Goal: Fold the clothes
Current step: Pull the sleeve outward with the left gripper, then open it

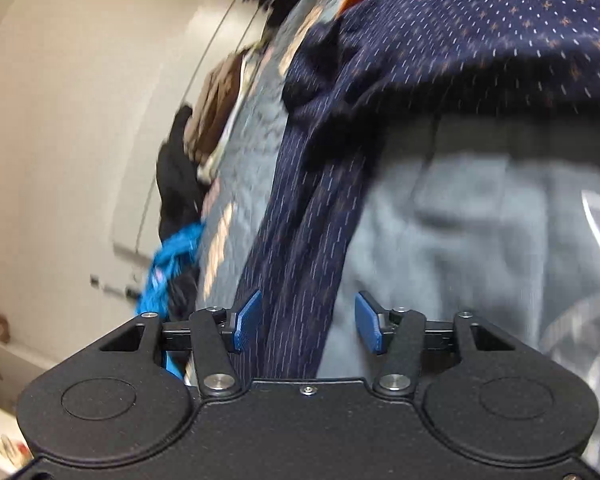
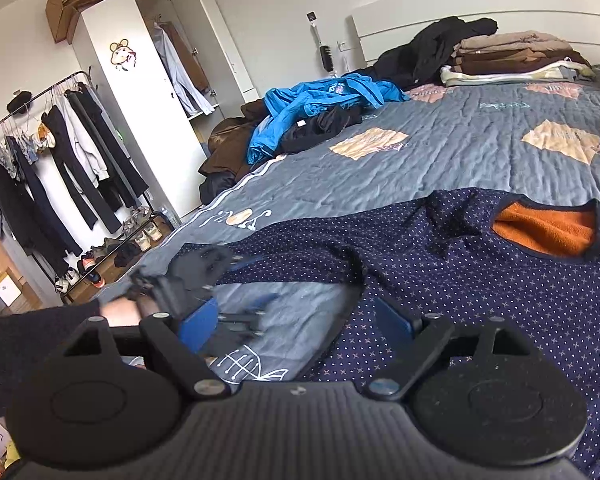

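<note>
Sleeve [image 1: 300, 264] of the navy top [image 2: 480, 280] lies between the left tongs' [image 1: 307, 322] parted, unpressing pads, likely for folding inward. Right tongs [image 2: 296, 320] hover apart over the top's hem on the bed [image 2: 440, 160].

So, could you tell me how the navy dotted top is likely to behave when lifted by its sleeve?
The navy top probably droops, since its sleeve already lies creased. Its orange fleece lining suggests some weight, likely dragging on the quilt.

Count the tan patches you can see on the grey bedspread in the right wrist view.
4 in view: one patch mid-bed beside the black garment, one at right, two near the folded pile: and. More may lie under clothes.
</note>
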